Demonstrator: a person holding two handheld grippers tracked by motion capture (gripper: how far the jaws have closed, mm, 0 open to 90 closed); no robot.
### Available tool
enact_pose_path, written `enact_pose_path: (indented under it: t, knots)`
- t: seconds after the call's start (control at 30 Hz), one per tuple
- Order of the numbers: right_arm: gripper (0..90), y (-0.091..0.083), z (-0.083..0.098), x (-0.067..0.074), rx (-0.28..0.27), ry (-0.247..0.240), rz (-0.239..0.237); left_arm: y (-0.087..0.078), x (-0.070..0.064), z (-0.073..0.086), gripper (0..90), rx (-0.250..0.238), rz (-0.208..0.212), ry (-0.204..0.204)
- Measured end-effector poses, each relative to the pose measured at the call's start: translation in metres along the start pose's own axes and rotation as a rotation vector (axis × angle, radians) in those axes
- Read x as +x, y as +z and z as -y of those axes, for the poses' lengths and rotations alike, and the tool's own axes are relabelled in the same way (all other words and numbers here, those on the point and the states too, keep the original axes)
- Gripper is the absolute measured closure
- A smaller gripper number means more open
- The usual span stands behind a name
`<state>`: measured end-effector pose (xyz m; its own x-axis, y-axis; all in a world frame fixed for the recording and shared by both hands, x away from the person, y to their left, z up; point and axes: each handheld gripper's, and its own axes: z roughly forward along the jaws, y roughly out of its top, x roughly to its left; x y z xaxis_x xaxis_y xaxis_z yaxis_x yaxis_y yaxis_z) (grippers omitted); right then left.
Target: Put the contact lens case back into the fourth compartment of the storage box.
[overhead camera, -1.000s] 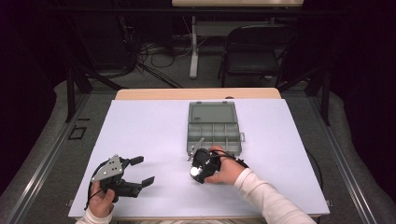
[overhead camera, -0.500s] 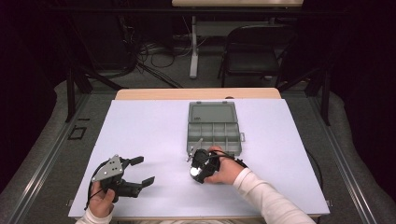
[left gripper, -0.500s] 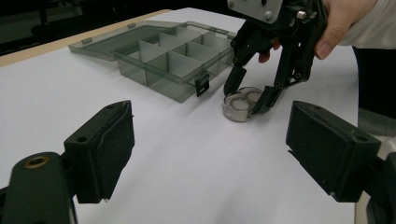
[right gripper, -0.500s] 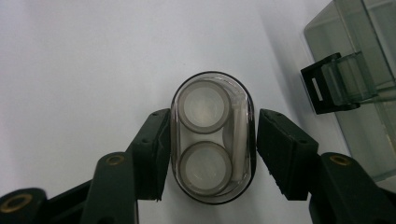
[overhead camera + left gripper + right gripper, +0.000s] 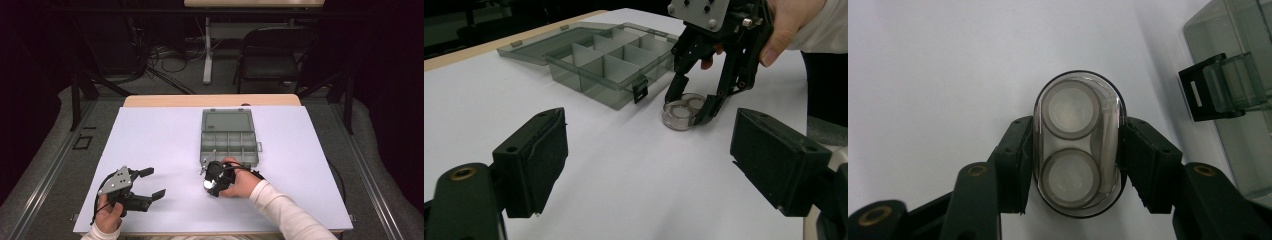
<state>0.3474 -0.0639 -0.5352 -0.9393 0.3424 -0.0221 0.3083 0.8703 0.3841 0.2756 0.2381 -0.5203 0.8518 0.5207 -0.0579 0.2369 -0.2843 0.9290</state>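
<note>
A small clear oval case [image 5: 1078, 145] with two round cups inside lies on the white table sheet, just in front of an open grey compartment box [image 5: 229, 145]. My right gripper [image 5: 1075, 160] points down over the case, and its jaws have just been closing on it; both pads now press its long sides. In the left gripper view the case [image 5: 681, 114] sits between the right gripper's fingertips [image 5: 691, 107]. My left gripper [image 5: 152, 182] rests near the table's front left, open with nothing between its pads [image 5: 536, 165].
The box's lid [image 5: 226, 120] lies folded back flat toward the far side, and its black latch [image 5: 1205, 87] sticks out close to the case. A chair [image 5: 272, 50] and cables stand beyond the far table edge.
</note>
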Motion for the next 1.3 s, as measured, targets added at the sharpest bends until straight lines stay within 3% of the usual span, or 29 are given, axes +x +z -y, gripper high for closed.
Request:
enact_pose_path:
  t: [0.77, 1.3]
  knots:
    - [48.7, 0.0002, -0.0003, -0.0008, -0.003, -0.013, 0.0, 0.0003, 0.0001, 0.0001, 15.9, 0.001, -0.001, -0.002]
    - [48.7, -0.0074, -0.002, 0.0001, -0.001, 0.007, -0.008, 0.0005, 0.0001, 0.0001, 15.9, 0.003, -0.001, -0.003]
